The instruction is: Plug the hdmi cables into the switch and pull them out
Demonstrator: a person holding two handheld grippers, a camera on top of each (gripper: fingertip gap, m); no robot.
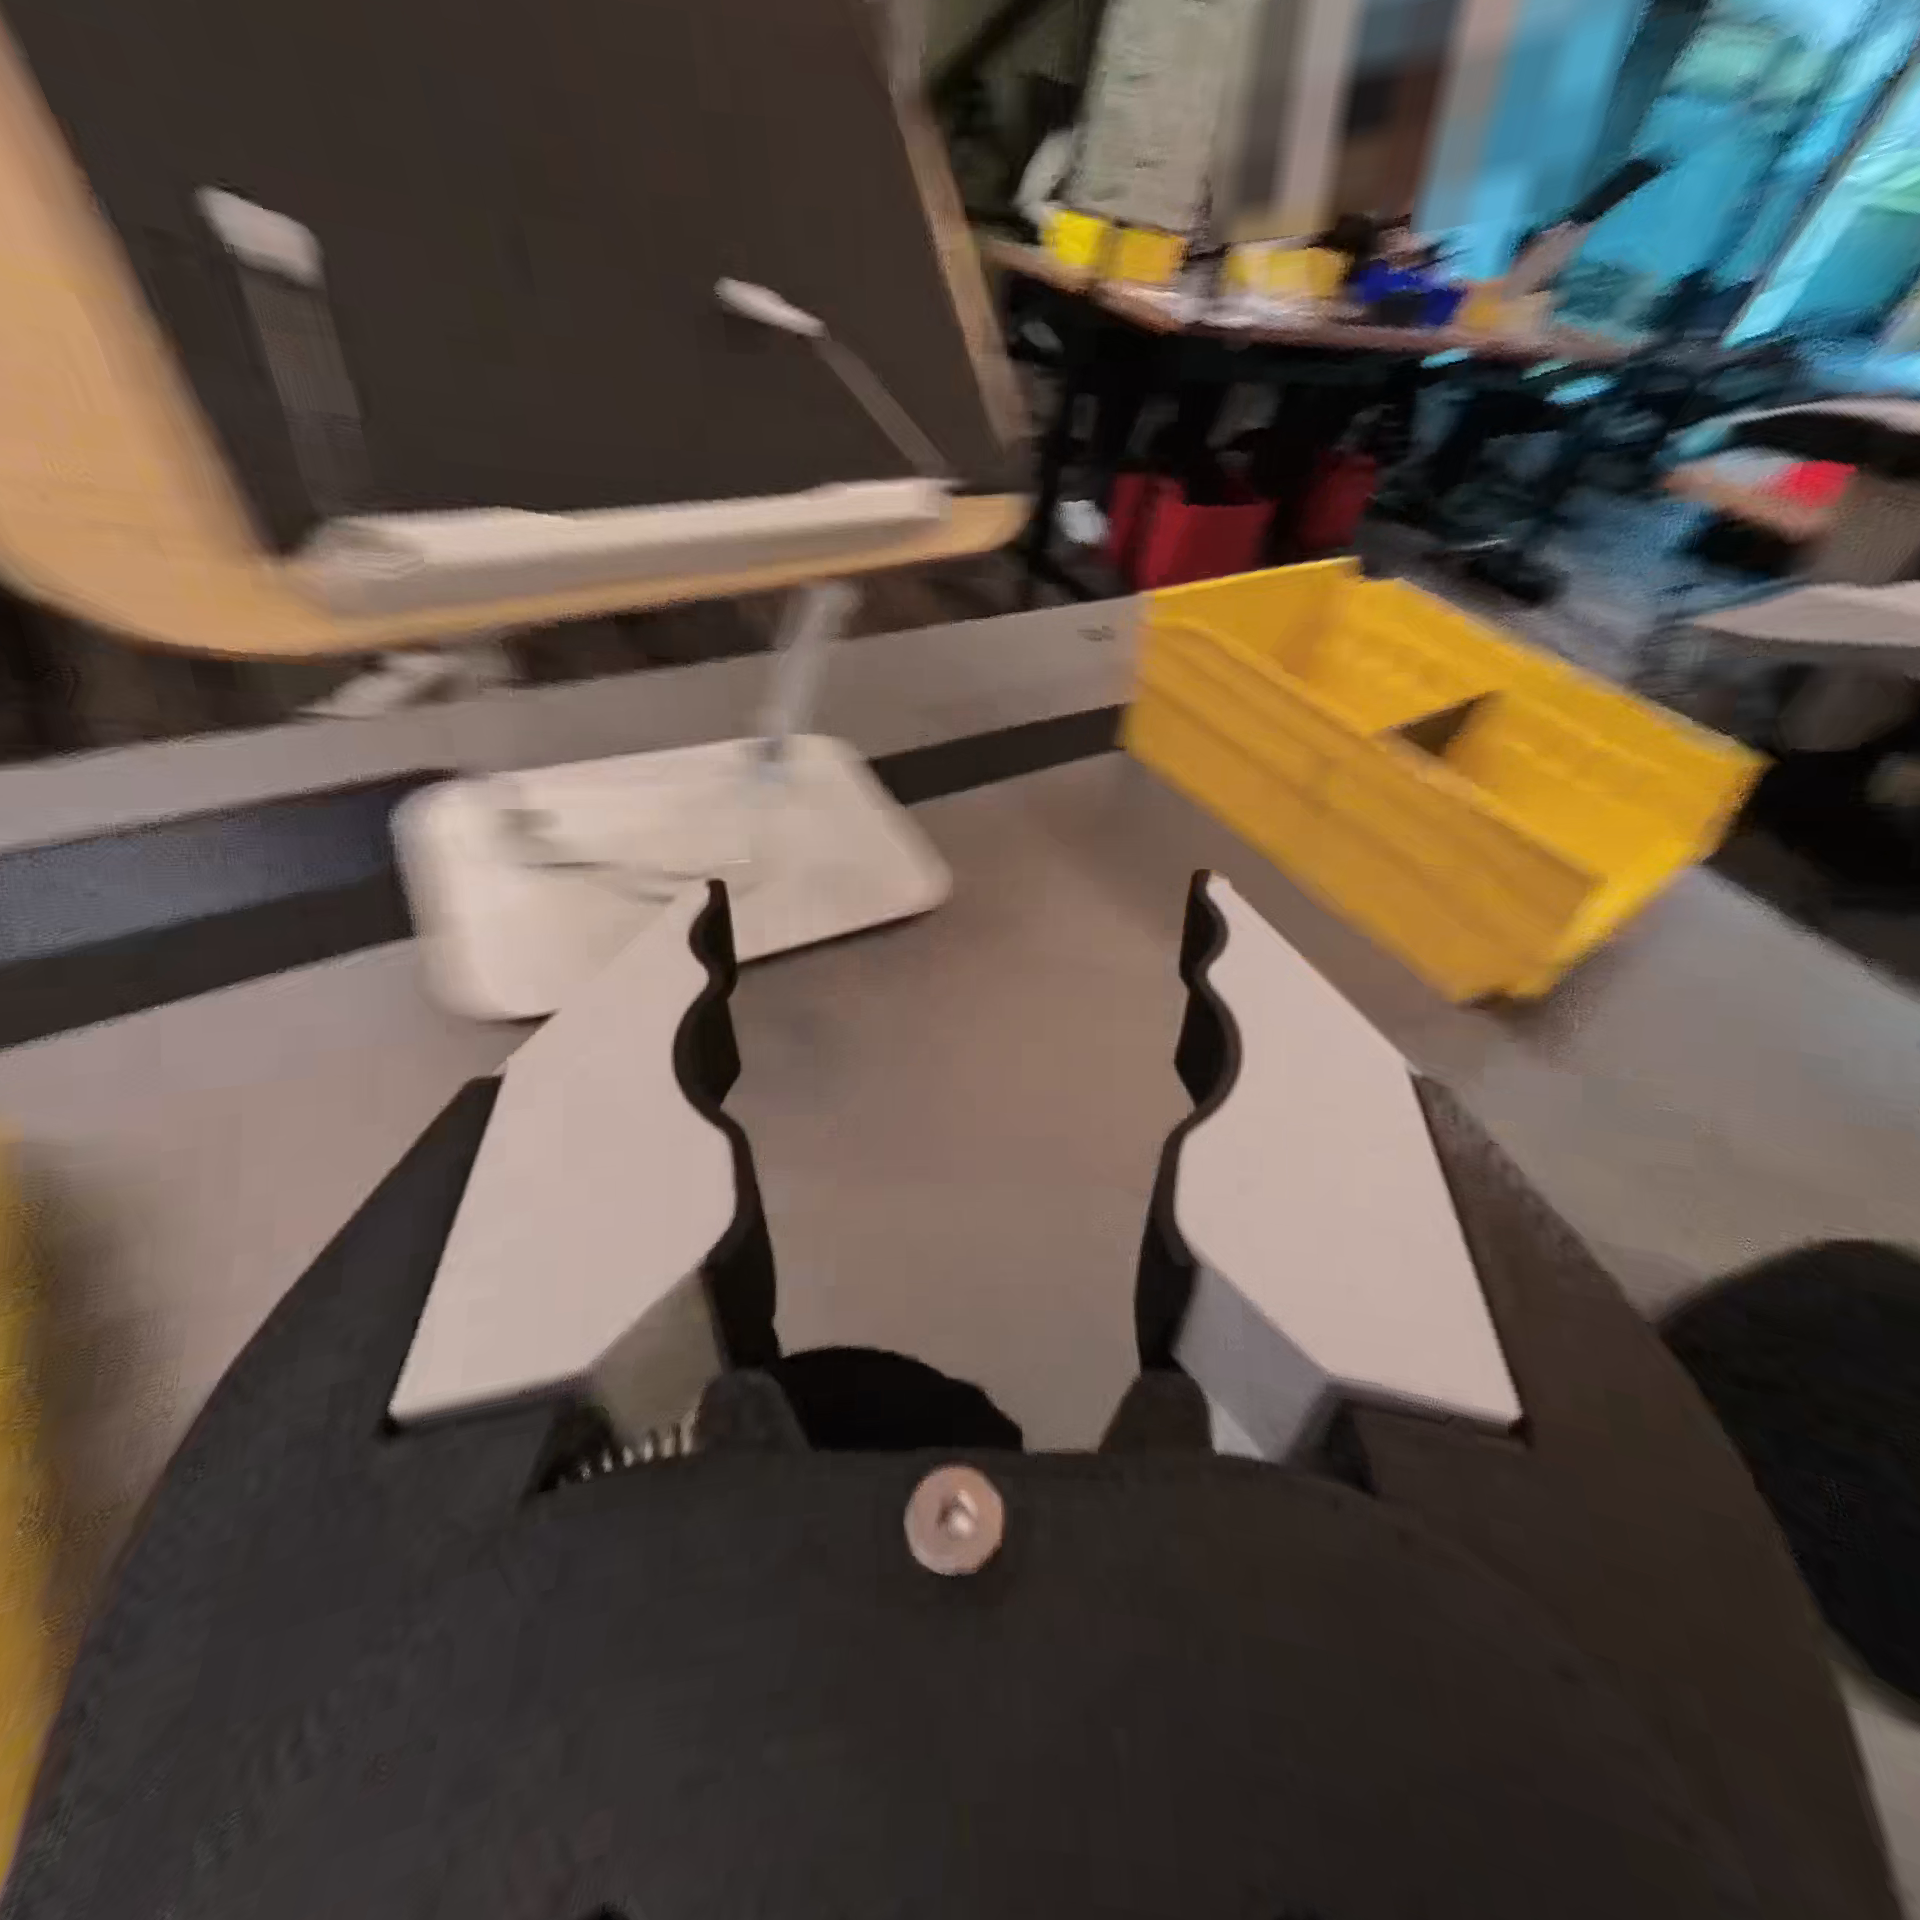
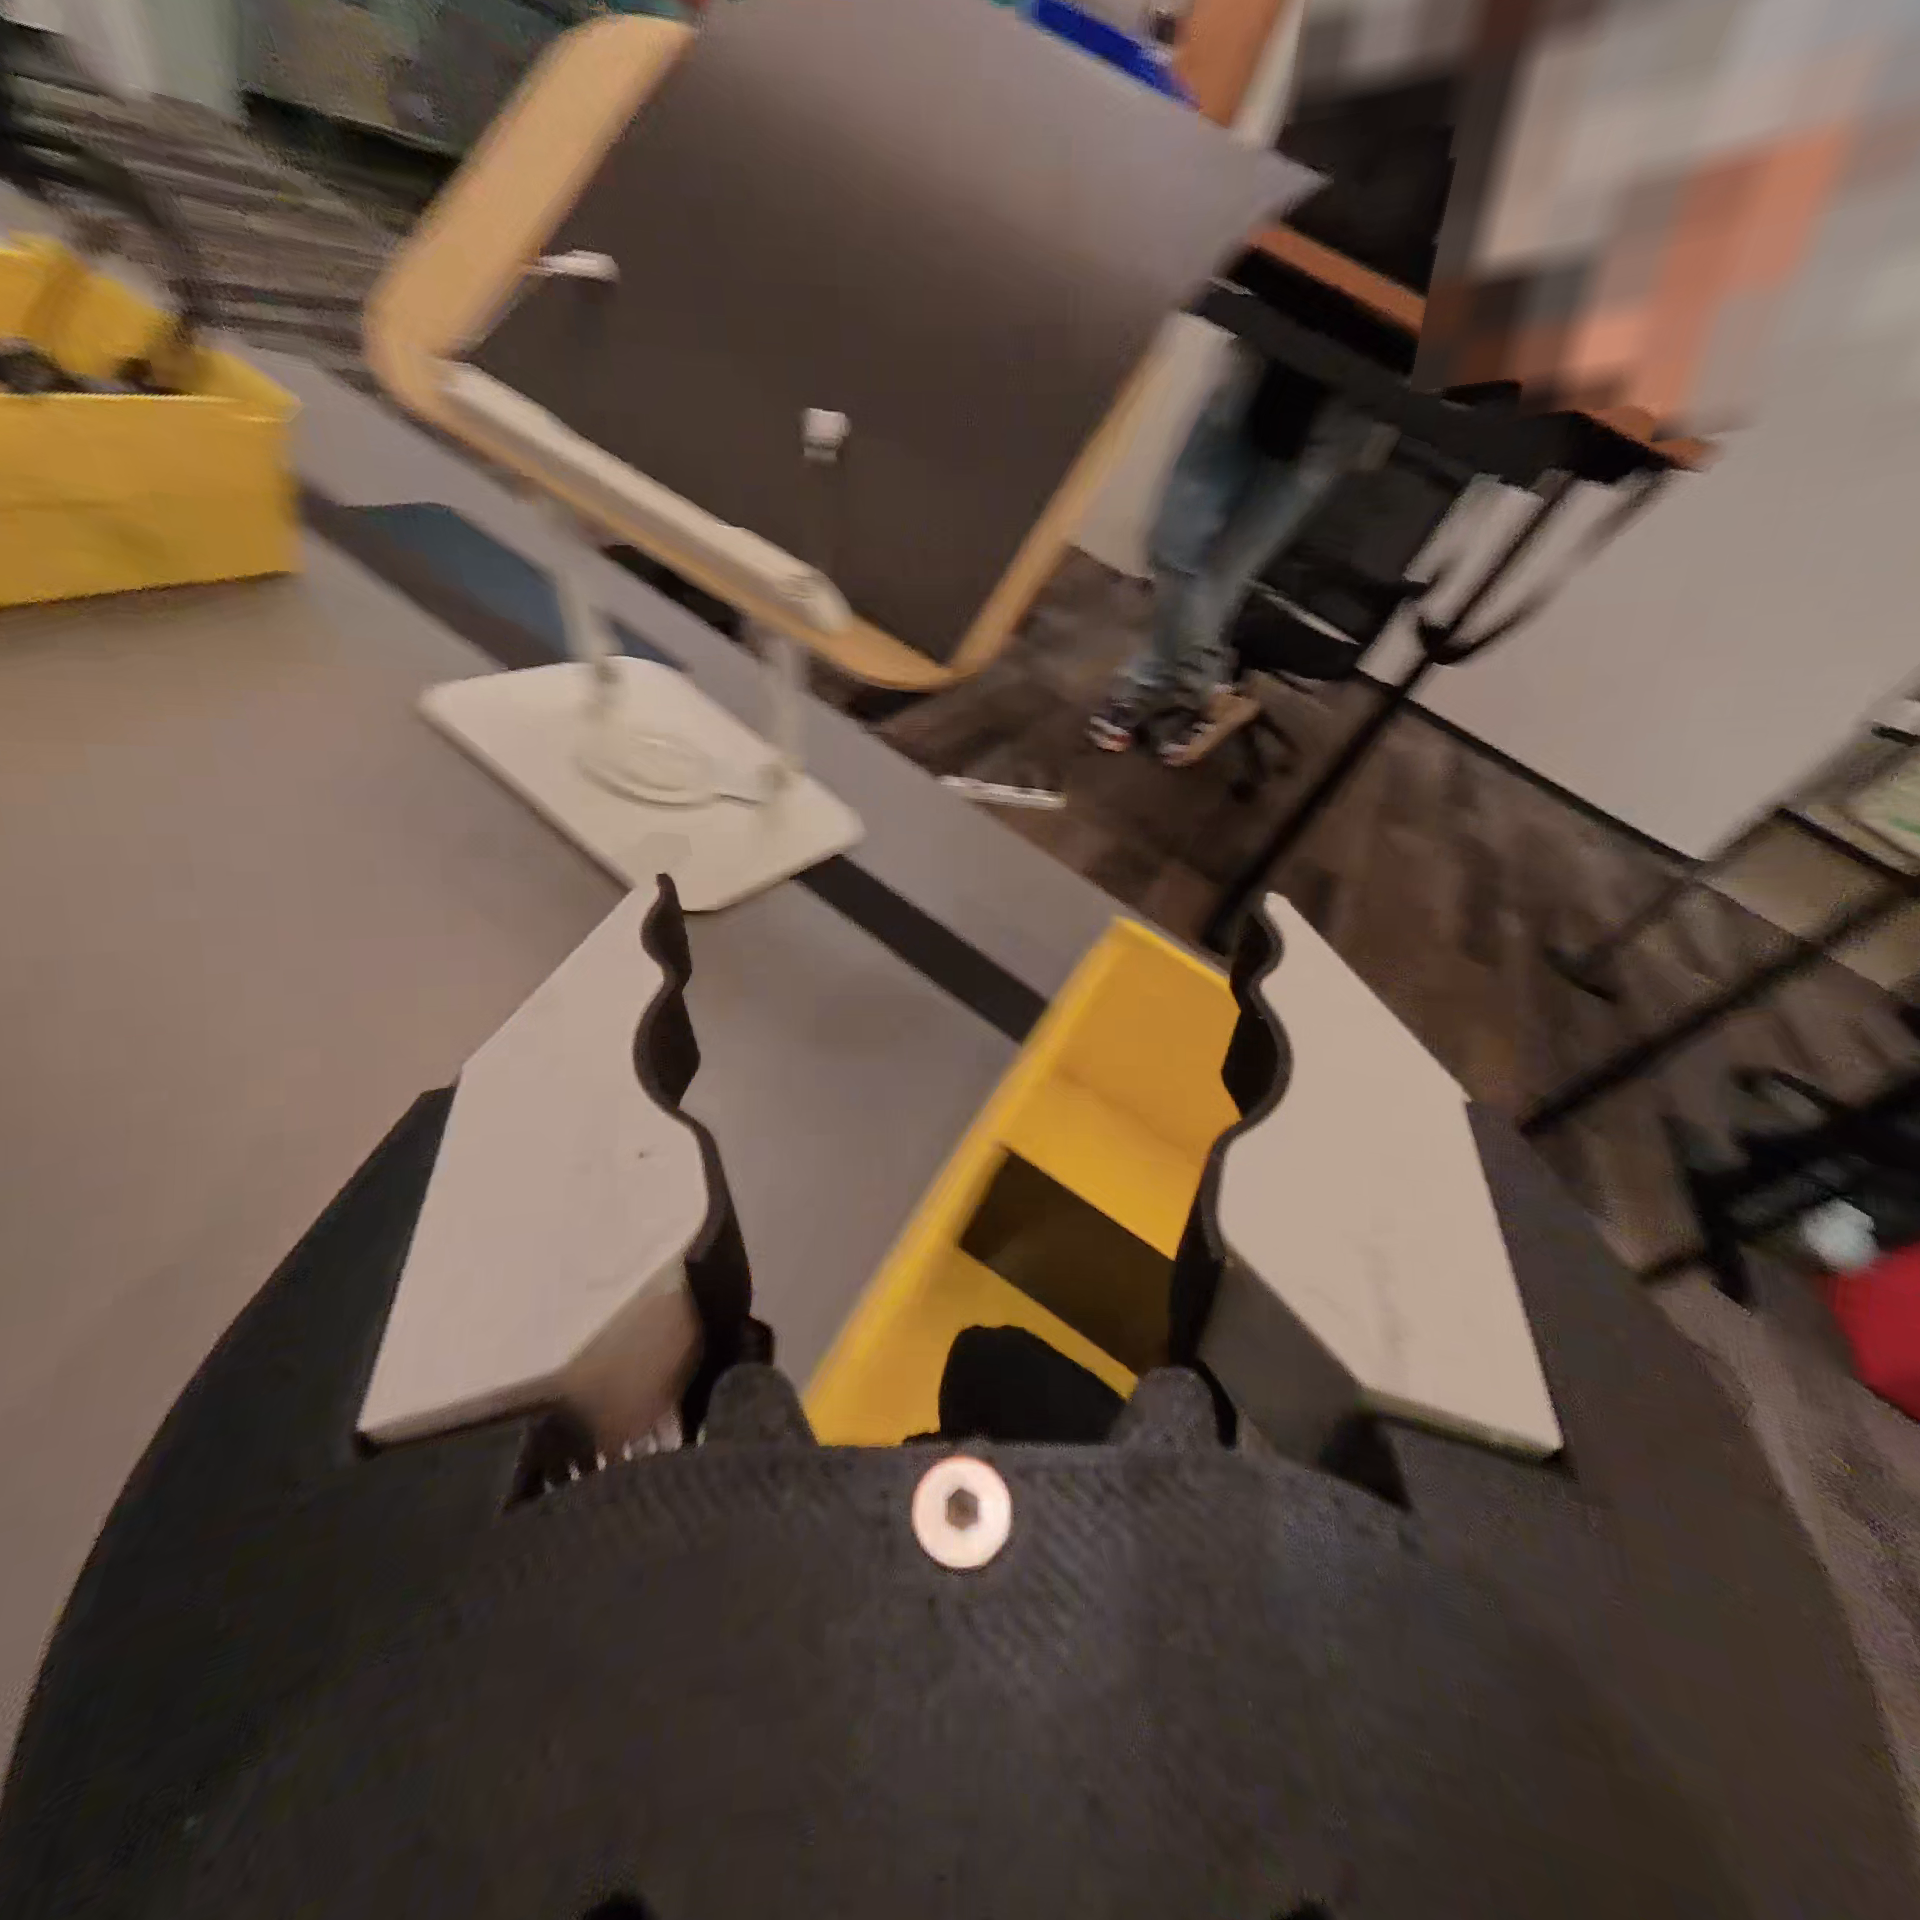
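Both views are motion-blurred. My left gripper is open and empty above the grey table. My right gripper is open and empty above a yellow divided bin at the table's edge. A dark panel with a wood-coloured frame stands tilted on a white stand with a flat base; it also shows in the right wrist view. A pale plug with a grey cable sits on the panel's back. I cannot make out a switch or loose HDMI cables.
The yellow bin lies right of the stand base. A second yellow bin with dark contents stands at the far left. A person's legs stand beyond the table. A dark rounded shape is at the lower right.
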